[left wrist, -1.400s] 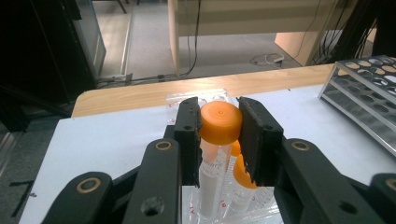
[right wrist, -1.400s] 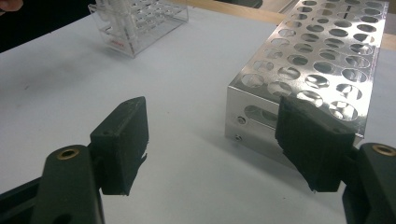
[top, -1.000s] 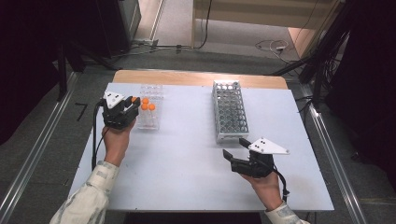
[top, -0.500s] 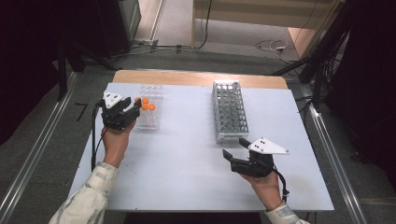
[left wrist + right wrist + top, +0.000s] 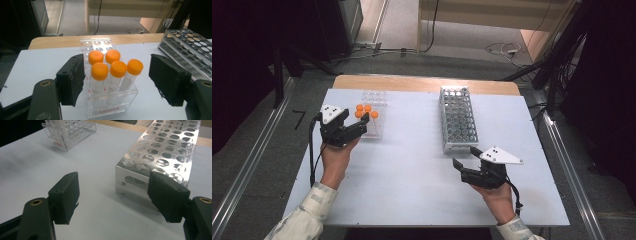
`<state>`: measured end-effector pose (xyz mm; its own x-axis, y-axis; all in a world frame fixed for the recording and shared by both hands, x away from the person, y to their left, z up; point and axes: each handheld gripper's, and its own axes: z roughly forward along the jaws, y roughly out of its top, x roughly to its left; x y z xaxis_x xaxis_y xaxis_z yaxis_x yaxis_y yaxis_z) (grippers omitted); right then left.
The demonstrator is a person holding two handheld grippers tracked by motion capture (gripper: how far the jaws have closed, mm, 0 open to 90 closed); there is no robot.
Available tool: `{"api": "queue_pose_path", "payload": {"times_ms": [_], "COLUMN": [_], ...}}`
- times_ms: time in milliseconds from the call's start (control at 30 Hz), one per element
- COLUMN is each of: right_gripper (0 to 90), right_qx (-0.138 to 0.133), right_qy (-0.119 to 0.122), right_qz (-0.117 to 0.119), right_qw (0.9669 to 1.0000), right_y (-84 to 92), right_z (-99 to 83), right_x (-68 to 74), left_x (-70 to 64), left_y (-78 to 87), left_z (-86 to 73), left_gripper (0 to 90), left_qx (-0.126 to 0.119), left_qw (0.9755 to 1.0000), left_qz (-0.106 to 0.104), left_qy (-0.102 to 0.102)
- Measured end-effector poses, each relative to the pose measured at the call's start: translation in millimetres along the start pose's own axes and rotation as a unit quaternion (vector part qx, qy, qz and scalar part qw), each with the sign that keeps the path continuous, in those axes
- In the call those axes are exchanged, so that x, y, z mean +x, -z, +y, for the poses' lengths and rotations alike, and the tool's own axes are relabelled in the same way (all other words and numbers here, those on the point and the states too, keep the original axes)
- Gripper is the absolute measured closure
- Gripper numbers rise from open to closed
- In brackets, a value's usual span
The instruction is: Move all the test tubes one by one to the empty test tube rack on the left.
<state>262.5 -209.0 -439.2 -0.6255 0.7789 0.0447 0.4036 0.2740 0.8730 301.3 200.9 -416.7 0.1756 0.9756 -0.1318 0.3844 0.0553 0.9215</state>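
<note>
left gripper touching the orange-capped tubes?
Apart. In the left gripper view the left gripper has open jaws, just opened, with clear gaps either side of the orange-capped tubes.

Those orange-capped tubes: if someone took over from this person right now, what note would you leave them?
Left gripper: jaws have just been opening, nothing held, facing the five orange-capped tubes in the clear rack.
Right gripper: open, holding nothing, just short of the metal rack.
Done: no tube sits in the metal rack.
Left: likely take tubes from the clear rack, one at a time; my guess is they go to the metal rack.
</note>
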Motion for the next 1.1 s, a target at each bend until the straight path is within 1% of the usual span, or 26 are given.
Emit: {"api": "queue_pose_path", "payload": {"times_ms": [100, 200, 300, 367, 400, 533, 600, 700, 833, 967, 1100], "right_gripper": [24.4, 24.5, 24.5, 24.4, 24.5, 24.4, 24.2, 24.0, 23.9, 23.8, 23.4], "right_qx": [0.000, 0.001, 0.000, 0.000, -0.001, -0.003, -0.003, -0.002, -0.003, -0.005, -0.007], "right_qy": [0.000, 0.000, -0.001, -0.003, -0.003, -0.007, -0.008, -0.012, -0.018, -0.024, -0.026], "right_qz": [-0.001, -0.002, -0.003, -0.006, -0.006, -0.014, -0.019, -0.026, -0.037, -0.047, -0.056], "right_qw": [1.0000, 1.0000, 1.0000, 1.0000, 1.0000, 0.9999, 0.9998, 0.9996, 0.9991, 0.9986, 0.9981], "right_y": [-0.1, 0.1, 0.3, 0.6, 1.0, 3.0, 3.7, 5.5, 10.0, 15.6, 19.7], "right_z": [-0.1, -0.2, -0.1, -0.2, -0.2, -0.8, -1.5, -2.8, -5.4, -8.3, -11.1], "right_x": [-0.3, -0.7, -1.4, -2.6, -3.8, -9.0, -11.6, -16.4, -24.6, -31.9, -36.7], "left_x": [-2.6, -5.9, -8.5, -9.0, -9.1, -8.6, -9.1, -10.0, -9.9, -10.5, -9.9], "left_y": [3.8, 8.3, 12.3, 14.6, 15.5, 21.5, 25.6, 32.9, 41.9, 47.2, 50.1], "left_z": [-4.4, -9.0, -14.2, -18.5, -21.0, -29.7, -32.3, -37.7, -46.1, -53.6, -59.4], "left_gripper": [24.9, 23.4, 22.7, 21.5, 20.7, 19.2, 18.3, 17.2, 16.0, 15.4, 14.0], "left_qx": [0.003, 0.004, 0.003, 0.008, 0.006, 0.007, 0.007, 0.008, 0.008, 0.008, 0.012], "left_qw": [0.9999, 0.9999, 0.9998, 0.9997, 0.9997, 0.9996, 0.9997, 0.9997, 0.9997, 0.9998, 0.9998], "left_qz": [-0.008, -0.013, -0.019, -0.021, -0.022, -0.020, -0.019, -0.023, -0.024, -0.017, -0.015], "left_qy": [0.007, 0.005, 0.008, 0.009, 0.013, 0.015, 0.012, 0.008, 0.006, 0.000, -0.002]}}
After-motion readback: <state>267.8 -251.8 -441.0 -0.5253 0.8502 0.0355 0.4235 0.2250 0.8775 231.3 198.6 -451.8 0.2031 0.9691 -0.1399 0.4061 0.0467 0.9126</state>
